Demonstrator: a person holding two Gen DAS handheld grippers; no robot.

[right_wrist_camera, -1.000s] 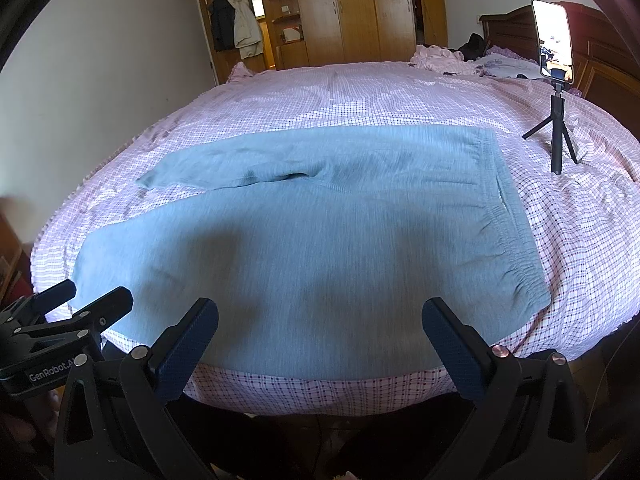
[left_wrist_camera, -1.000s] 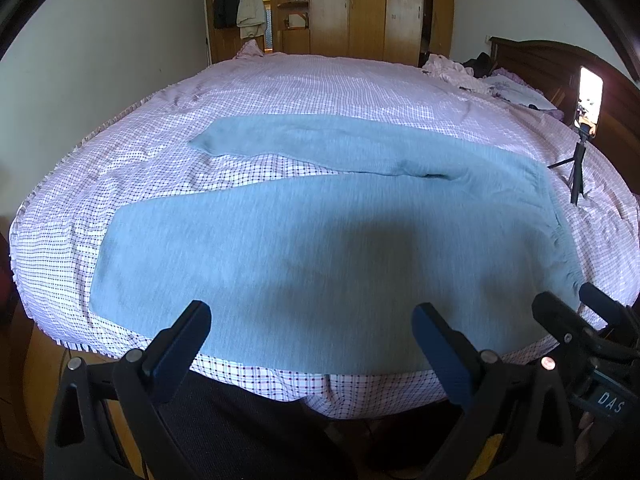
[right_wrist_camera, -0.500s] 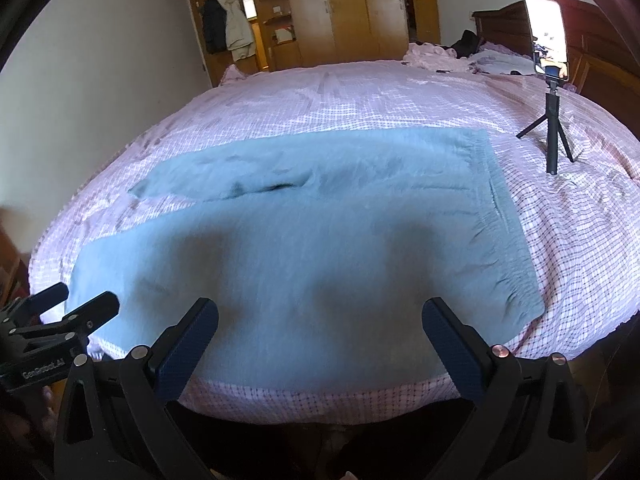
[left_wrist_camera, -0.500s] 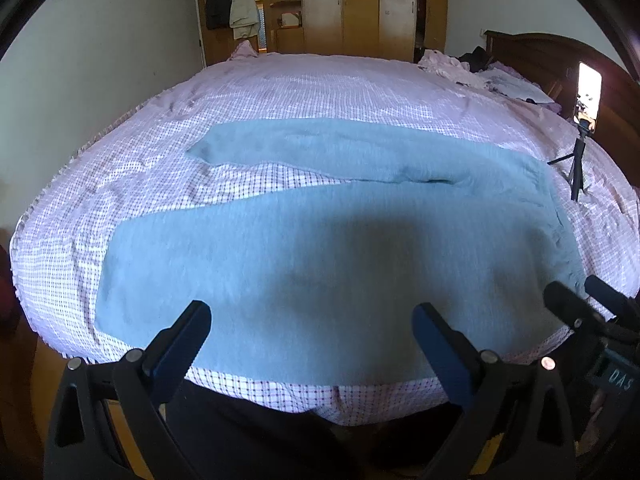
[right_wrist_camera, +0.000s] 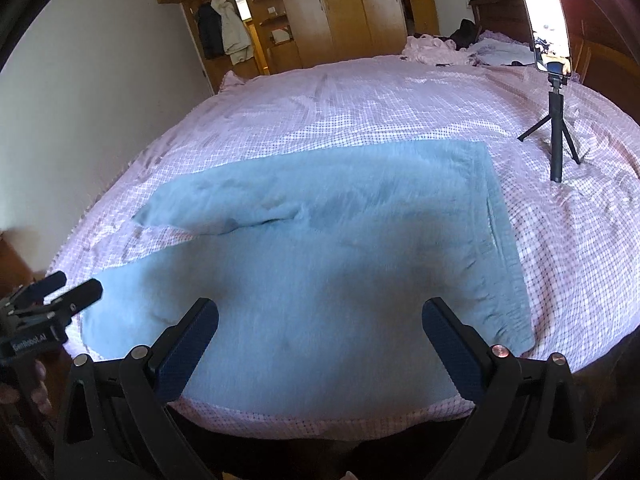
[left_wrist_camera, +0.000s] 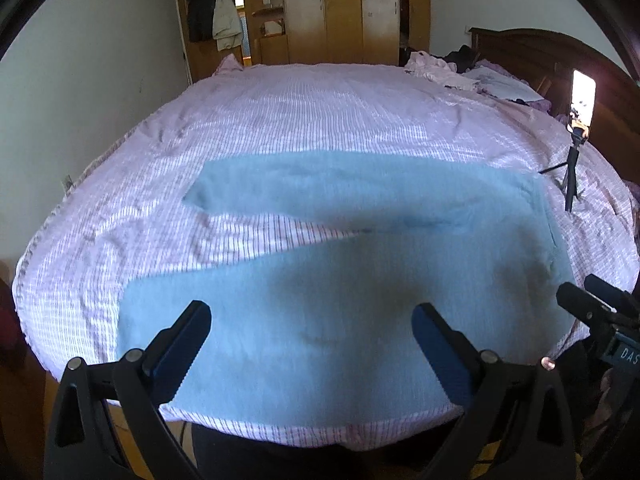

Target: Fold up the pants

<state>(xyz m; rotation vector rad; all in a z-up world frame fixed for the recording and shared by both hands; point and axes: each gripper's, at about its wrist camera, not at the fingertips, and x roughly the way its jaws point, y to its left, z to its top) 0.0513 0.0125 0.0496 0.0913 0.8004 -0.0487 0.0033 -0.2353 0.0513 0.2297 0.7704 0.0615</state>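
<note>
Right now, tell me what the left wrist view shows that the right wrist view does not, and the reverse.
Only the left wrist view shows the near pant leg's hem end and the right gripper from outside. Only the right wrist view shows the waistband's near corner and the left gripper from outside. Both show the blue pants spread flat on the checked bedspread, the phone on its tripod, the wardrobe, and each view's own jaws open, holding nothing.

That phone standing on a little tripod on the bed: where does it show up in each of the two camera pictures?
Left wrist view: phone on tripod at the far right edge, small, beyond the waistband end of the blue pants.
Right wrist view: phone on tripod upper right, larger, right of the pants.
Shared landmark: the wooden wardrobe behind the bed.
</note>
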